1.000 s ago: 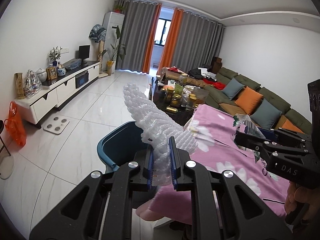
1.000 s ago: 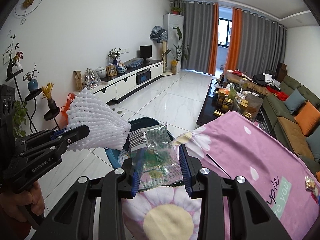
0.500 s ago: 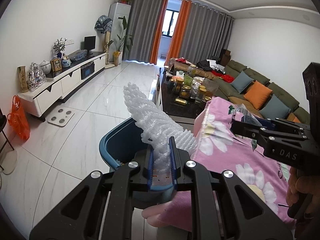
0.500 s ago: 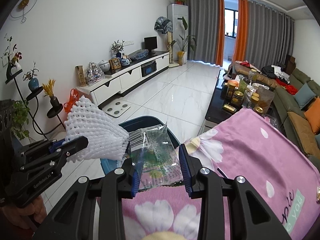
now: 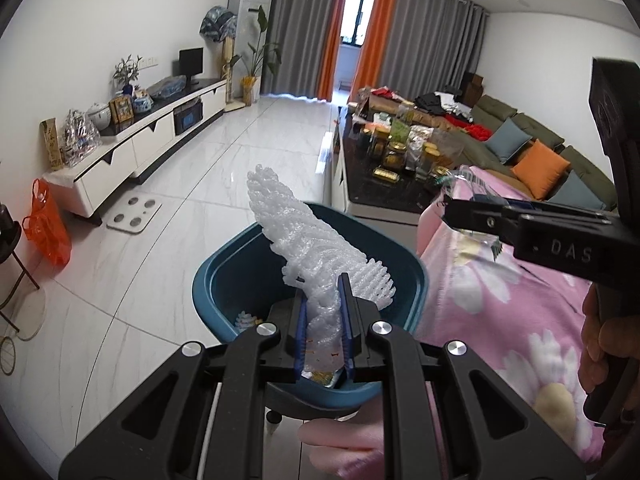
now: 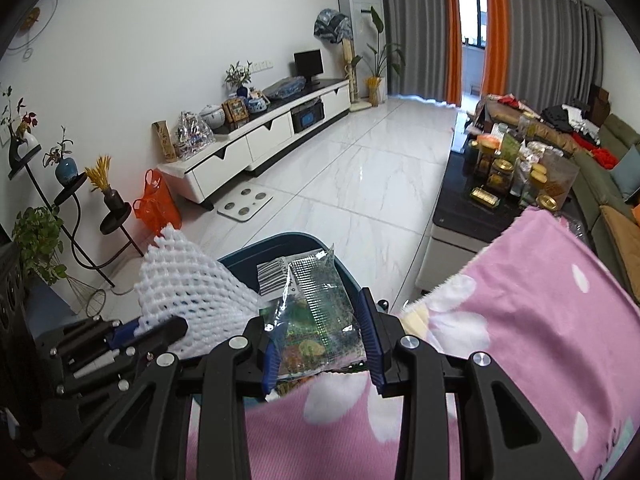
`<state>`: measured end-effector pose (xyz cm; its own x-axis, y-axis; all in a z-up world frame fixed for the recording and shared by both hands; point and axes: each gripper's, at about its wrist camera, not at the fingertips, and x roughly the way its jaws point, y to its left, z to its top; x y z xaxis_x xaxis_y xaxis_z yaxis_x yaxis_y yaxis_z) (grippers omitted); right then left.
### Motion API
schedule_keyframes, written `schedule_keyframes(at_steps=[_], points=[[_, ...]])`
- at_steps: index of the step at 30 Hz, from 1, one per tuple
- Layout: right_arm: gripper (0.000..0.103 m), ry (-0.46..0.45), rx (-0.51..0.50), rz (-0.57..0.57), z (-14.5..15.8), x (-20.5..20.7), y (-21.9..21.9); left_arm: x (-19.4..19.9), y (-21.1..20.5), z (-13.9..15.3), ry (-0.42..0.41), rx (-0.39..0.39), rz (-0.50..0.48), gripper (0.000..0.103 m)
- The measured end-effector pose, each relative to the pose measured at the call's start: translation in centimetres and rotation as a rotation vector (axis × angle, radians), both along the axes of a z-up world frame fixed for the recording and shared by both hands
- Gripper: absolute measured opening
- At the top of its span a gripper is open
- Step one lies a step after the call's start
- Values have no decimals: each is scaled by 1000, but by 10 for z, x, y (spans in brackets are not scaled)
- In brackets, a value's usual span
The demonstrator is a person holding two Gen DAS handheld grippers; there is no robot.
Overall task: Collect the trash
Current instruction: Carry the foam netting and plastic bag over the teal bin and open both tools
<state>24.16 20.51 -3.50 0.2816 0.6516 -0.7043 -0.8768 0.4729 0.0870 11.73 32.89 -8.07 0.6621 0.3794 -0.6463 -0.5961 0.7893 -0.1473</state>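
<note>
My left gripper (image 5: 323, 312) is shut on a white foam fruit net (image 5: 308, 240) and holds it over the open teal trash bin (image 5: 224, 268). The net also shows in the right wrist view (image 6: 188, 292). My right gripper (image 6: 318, 328) is shut on a shiny green snack wrapper (image 6: 316, 304), held at the bin's rim (image 6: 280, 240) beside the table edge. In the left wrist view the right gripper (image 5: 460, 210) sits to the right, just above the pink cloth. Some trash lies at the bin's bottom (image 5: 246, 318).
The table with a pink flowered cloth (image 6: 520, 320) is right of the bin. A dark coffee table (image 5: 384, 188) with jars stands beyond. A white TV cabinet (image 5: 132, 148), an orange bag (image 5: 46, 224), a floor scale (image 5: 134, 218) and a plant stand (image 6: 80, 216) are on the left.
Both grippers have moved forward and down towards the bin with their trash still held. The bin now lies right under the foam net, and the wrapper has reached its rim.
</note>
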Motion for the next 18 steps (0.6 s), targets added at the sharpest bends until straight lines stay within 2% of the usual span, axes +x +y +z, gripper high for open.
schedule_keyframes(at_steps=[11,18], points=[[33,50,-107,30,-30,16,47,42,17,-39,65,-42,5,15],[33,59,-184,60,-44,15,68,51,31,-62,96,-95,6,15]])
